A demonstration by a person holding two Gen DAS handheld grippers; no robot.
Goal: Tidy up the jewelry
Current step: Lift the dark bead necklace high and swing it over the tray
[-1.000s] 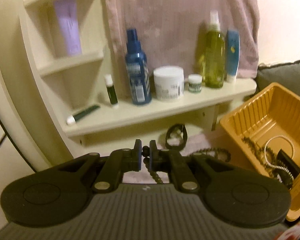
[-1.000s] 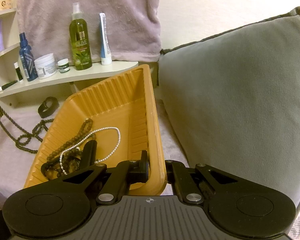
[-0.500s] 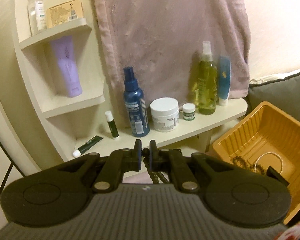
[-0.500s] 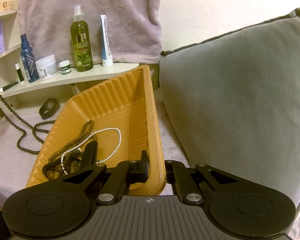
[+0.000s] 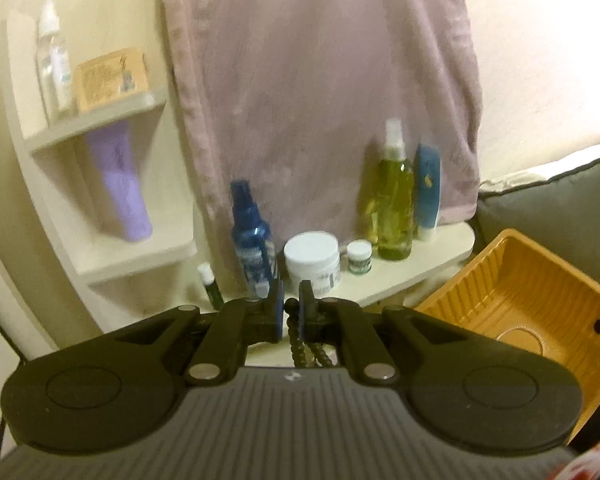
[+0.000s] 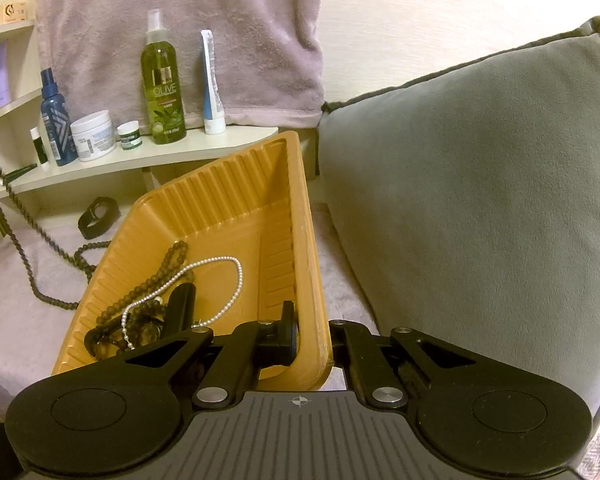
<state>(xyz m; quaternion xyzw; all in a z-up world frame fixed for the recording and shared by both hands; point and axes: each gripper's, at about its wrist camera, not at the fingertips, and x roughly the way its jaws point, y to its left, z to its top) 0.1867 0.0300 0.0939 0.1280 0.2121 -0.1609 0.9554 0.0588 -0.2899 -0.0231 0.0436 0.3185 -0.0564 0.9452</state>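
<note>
Left gripper (image 5: 291, 314) pinches a dark bead string (image 5: 300, 346), beads dangling just below centre frame. Only the right view shows how far that string (image 6: 28, 248) runs: down the left edge and onto the mauve cloth (image 6: 16, 304), its end coiled beside the tray. Right gripper (image 6: 312, 338) is clamped on the orange tray (image 6: 220, 200) rim at lower centre. Inside the tray lie a pearl chain (image 6: 236, 276) and darker beads (image 6: 172, 258). Upper left, a cream shelf (image 6: 148, 158) carries bottles; a grey cushion (image 6: 480, 184) fills the right, a towel (image 6: 180, 20) hangs on the pale wall.
</note>
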